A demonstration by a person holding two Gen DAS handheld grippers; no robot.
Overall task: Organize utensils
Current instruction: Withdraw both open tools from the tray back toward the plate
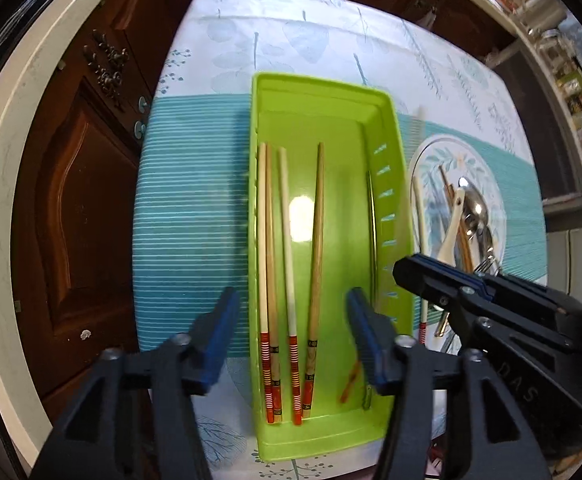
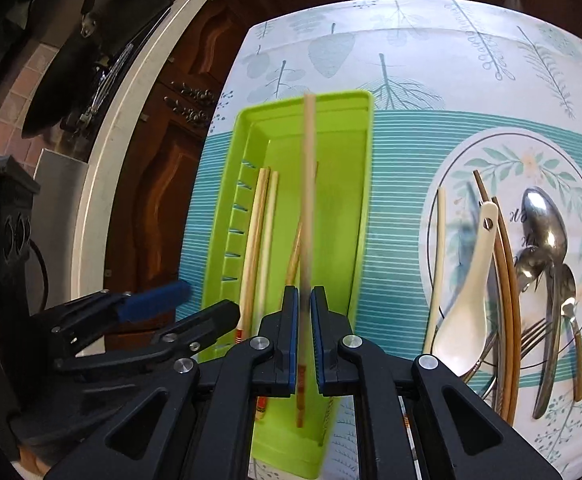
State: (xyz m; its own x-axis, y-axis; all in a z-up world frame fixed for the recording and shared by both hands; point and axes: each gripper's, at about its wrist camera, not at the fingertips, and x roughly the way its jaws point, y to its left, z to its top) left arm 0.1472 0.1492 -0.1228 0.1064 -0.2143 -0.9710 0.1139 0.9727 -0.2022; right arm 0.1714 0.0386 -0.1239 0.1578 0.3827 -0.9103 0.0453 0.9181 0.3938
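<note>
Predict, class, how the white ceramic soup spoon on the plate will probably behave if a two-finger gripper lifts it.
The white ceramic spoon looks glazed, so hard pads would probably slip on it. Its deep bowl likely makes it bowl-heavy, tipping if gripped by the handle. It lies among metal spoons on the plate, so it may clink or chip.

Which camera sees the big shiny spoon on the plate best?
The right wrist view. There the big metal spoon lies in full sight on the flowered plate, from bowl to handle. In the left wrist view it is small at the picture's edge, and the right tool hides its handle.
</note>
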